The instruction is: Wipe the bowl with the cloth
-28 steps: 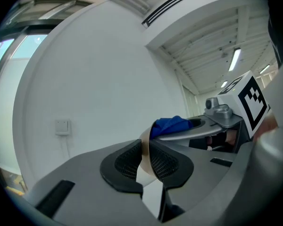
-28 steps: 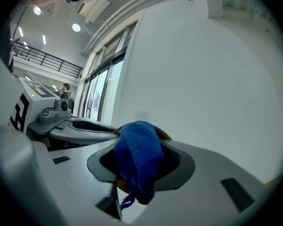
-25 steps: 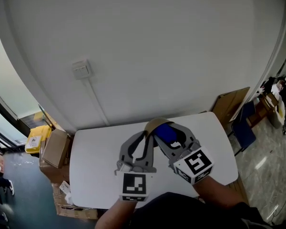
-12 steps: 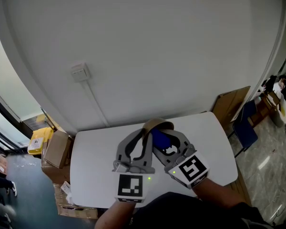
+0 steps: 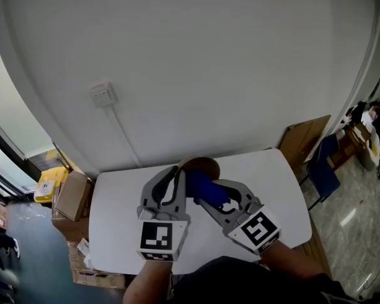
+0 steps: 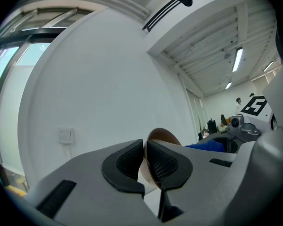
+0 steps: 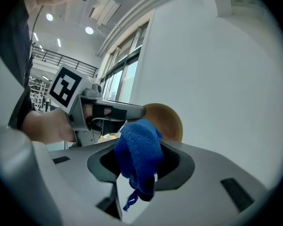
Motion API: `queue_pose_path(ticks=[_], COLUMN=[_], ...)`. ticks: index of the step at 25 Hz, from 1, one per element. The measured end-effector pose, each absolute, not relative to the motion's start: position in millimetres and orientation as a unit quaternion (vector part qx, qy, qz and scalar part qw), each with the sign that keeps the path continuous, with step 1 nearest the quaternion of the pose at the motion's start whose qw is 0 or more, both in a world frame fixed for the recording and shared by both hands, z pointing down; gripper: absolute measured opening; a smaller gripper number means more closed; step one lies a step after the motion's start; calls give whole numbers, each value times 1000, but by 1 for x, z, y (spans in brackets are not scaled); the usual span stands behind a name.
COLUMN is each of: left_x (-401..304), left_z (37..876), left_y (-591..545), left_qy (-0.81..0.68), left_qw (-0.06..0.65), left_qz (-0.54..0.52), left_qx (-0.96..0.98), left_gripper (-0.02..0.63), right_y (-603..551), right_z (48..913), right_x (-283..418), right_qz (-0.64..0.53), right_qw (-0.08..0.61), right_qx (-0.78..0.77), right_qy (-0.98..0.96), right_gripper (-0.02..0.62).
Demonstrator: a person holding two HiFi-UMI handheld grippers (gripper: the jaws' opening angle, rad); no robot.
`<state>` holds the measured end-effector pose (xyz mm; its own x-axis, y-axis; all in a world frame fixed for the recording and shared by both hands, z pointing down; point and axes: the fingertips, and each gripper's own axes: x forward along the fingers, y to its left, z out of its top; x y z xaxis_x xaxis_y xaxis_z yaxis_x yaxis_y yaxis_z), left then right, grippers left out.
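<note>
Over a white worktop [image 5: 114, 220], a person works a pair of hand-held tools in front of a plain white wall. The left claw [image 6: 145, 160] is clamped on the rim of a brown bowl [image 6: 163, 134], its jaws having just been closing with the thin wall pinched between the ribbed pads; the bowl is held tipped on edge. The right claw [image 7: 139, 163] is clenched on a bunched blue cloth [image 7: 137, 150], held just beside the bowl's open face. Whether cloth and bowl touch is unclear.
</note>
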<state>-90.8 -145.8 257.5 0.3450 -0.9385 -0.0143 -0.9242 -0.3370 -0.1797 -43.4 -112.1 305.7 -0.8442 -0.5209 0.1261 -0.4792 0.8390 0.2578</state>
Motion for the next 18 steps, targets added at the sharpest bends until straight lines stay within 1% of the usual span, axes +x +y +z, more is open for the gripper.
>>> queue_pose_path(ticks=[4, 7, 10, 13, 16, 18], left_x=[-106, -115, -117, -113, -104, -100], left_z=[254, 248, 241, 230, 214, 203], left_y=[-148, -147, -143, -137, -129, -125], left_qy=[590, 597, 591, 566, 527, 513], left_qw=[79, 72, 66, 48, 22, 16], left_qz=[-44, -33, -17, 21, 68, 87], left_qx=[-802, -798, -804, -823, -847, -854], left_gripper=[32, 29, 25, 21, 21, 21], right_y=[-111, -121, -134, -141, -129, -117], right_z=[310, 306, 289, 253, 226, 218], right_x=[-25, -4, 23, 44, 41, 31], right_qz=[-106, -85, -69, -71, -65, -61], right_qw=[104, 85, 45, -16, -65, -83], right_qx=[270, 296, 333, 343, 286, 242], right_qy=[-951, -948, -939, -937, -954, -965], right_gripper=[150, 149, 149, 150, 150, 149])
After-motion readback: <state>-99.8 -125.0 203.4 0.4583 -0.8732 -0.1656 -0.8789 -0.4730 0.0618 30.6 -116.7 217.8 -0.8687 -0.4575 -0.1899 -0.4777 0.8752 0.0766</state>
